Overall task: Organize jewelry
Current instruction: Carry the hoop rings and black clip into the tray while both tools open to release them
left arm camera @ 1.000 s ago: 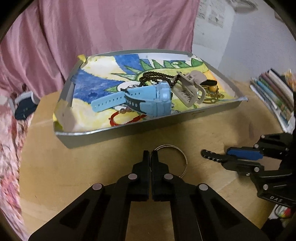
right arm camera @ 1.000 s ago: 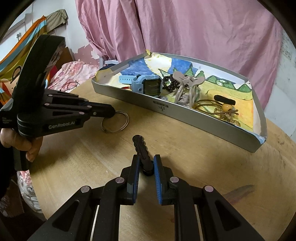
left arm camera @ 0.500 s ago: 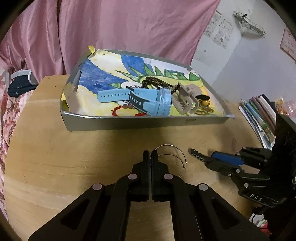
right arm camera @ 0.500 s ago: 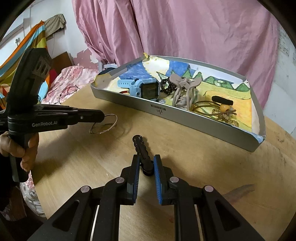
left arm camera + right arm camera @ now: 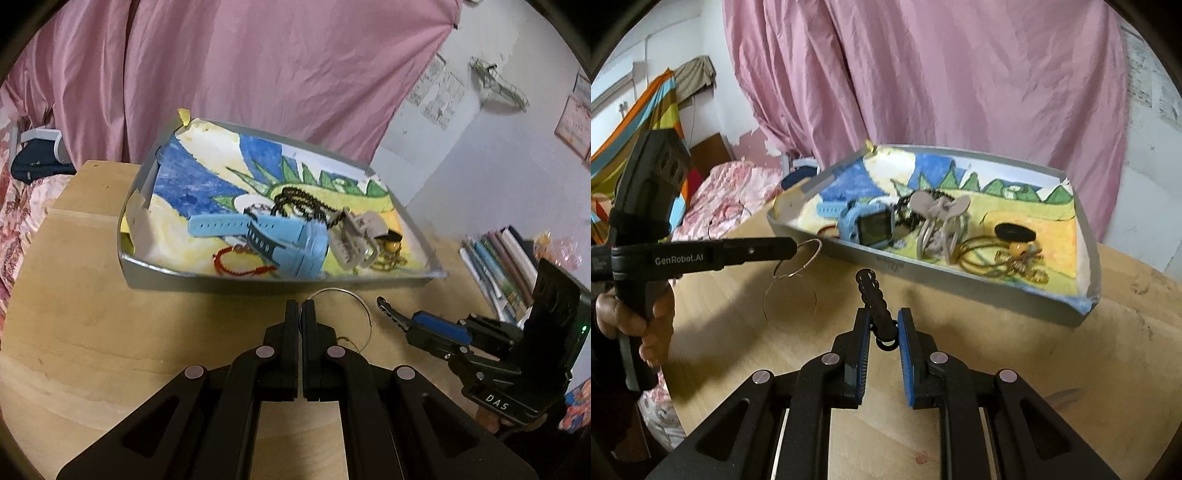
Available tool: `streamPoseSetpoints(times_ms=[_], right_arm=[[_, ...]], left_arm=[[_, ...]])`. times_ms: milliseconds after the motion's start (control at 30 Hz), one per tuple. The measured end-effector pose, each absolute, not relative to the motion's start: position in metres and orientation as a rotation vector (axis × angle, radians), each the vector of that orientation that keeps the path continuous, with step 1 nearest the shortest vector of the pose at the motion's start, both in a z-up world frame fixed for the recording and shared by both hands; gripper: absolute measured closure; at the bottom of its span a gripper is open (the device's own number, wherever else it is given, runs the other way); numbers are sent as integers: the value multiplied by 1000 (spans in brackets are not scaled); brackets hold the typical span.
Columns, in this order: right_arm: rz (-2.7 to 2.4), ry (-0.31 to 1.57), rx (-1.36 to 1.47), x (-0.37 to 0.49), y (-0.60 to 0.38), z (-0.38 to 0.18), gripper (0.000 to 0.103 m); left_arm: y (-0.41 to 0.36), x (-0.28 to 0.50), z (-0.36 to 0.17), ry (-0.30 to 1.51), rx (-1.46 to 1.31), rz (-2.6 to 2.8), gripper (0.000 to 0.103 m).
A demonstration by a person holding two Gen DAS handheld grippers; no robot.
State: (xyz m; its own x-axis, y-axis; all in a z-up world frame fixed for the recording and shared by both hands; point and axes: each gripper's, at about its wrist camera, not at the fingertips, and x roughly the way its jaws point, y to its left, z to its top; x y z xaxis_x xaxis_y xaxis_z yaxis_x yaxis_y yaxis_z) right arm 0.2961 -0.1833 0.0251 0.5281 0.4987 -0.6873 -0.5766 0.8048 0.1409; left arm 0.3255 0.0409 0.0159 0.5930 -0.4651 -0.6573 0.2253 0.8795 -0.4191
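Note:
My left gripper [image 5: 300, 307] is shut on a thin silver ring [image 5: 347, 290], held in the air just short of the grey tray [image 5: 221, 280]. In the right wrist view the left gripper [image 5: 792, 246] comes in from the left, and the ring [image 5: 813, 240] hangs above its shadow on the table. My right gripper [image 5: 881, 322] is shut on a black wavy hair clip [image 5: 872, 293] that sticks out forward, also short of the tray [image 5: 960, 290]. The tray has a painted paper liner and holds a blue watch [image 5: 295, 240], a beige claw clip [image 5: 354, 236], black beads, a red bracelet and gold chains.
The round wooden table [image 5: 92, 325] has bare room in front of the tray. Books [image 5: 498, 258] are stacked at the right edge. A pink curtain [image 5: 923, 92] hangs behind the tray. A person's hand [image 5: 631, 321] holds the left gripper's handle.
The left gripper has lifted the ring off the table and carried it nearer the tray's front wall. The right gripper keeps the hair clip and has barely moved.

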Motion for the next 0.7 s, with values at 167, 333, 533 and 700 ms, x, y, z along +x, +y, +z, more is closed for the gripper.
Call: streamPoseSetpoints(times_ms=[167, 333, 533, 700], right_arm=[[634, 743, -78, 304, -187, 39, 88], [617, 698, -62, 315, -186, 54, 88], [600, 665, -60, 341, -174, 65, 88], [597, 669, -66, 365, -159, 67, 88]], left_arm=[[43, 332, 29, 809, -347, -407, 103], [47, 346, 45, 767, -347, -360, 103], [52, 368, 52, 727, -320, -291, 103], [56, 385, 49, 718, -298, -245, 103]])
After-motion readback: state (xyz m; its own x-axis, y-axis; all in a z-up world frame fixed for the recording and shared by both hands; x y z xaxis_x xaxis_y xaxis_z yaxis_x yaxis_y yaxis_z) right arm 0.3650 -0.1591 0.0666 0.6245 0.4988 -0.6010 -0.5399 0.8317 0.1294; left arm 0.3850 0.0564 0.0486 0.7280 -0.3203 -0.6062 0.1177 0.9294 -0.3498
